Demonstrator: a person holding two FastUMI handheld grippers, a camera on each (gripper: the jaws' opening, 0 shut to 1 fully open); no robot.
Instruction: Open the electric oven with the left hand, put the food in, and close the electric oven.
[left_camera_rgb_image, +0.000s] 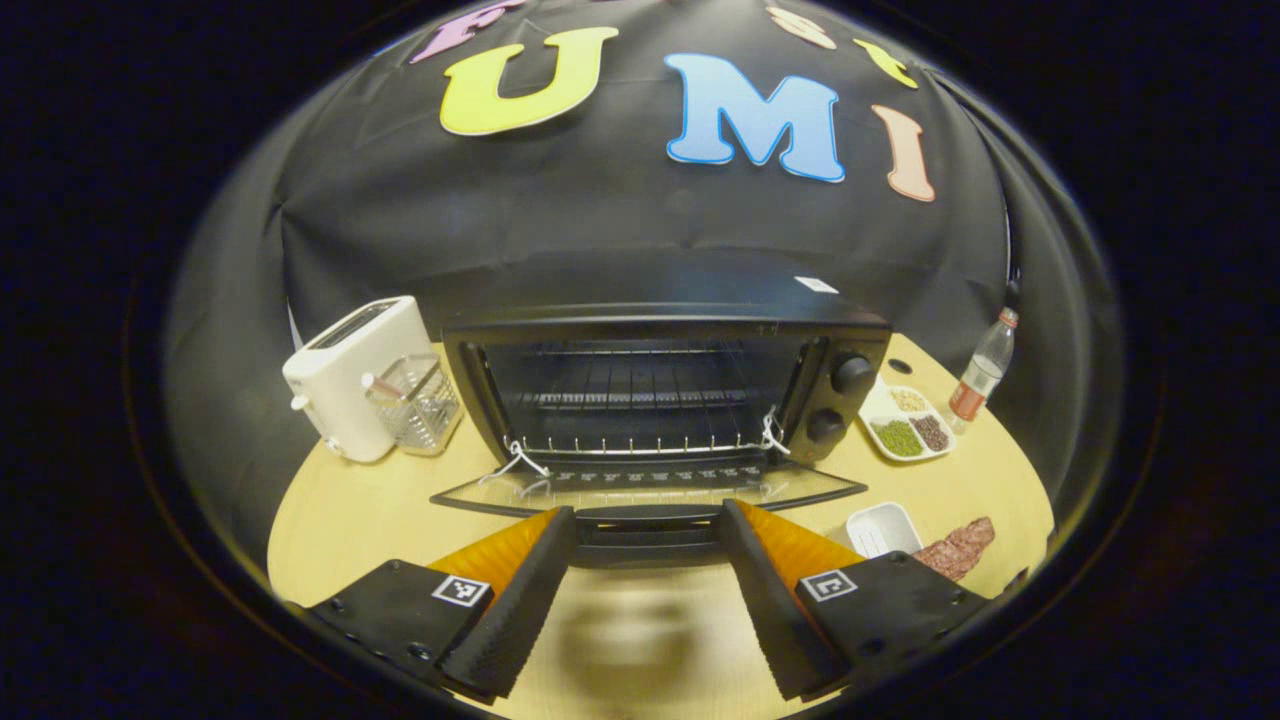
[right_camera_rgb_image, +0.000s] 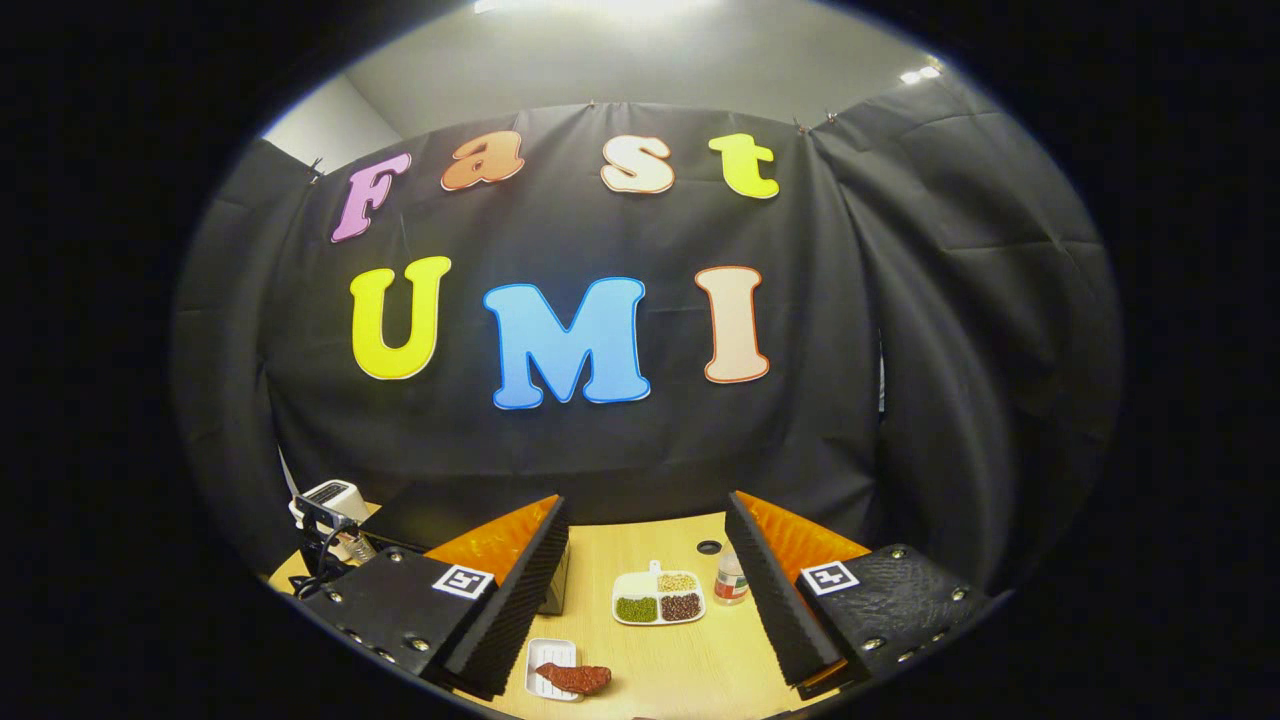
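Observation:
The black electric oven (left_camera_rgb_image: 660, 380) stands mid-table with its glass door (left_camera_rgb_image: 640, 488) folded down flat, and the wire rack inside is bare. My left gripper (left_camera_rgb_image: 647, 520) is open. Its fingers flank the door's handle (left_camera_rgb_image: 645, 528) at the front edge without pressing on it. The food, a reddish-brown slab of meat (left_camera_rgb_image: 960, 548), lies to the right of the oven by a small white tray (left_camera_rgb_image: 880, 528). In the right gripper view the meat (right_camera_rgb_image: 575, 678) rests at the tray's (right_camera_rgb_image: 548, 660) edge. My right gripper (right_camera_rgb_image: 648, 520) hovers open above them, holding nothing.
A white toaster (left_camera_rgb_image: 350, 375) and a clear container (left_camera_rgb_image: 415, 400) stand left of the oven. To its right are a divided plate of beans (left_camera_rgb_image: 905, 425) and a bottle (left_camera_rgb_image: 985, 375), near the table's far edge. Bare wood lies in front of the oven.

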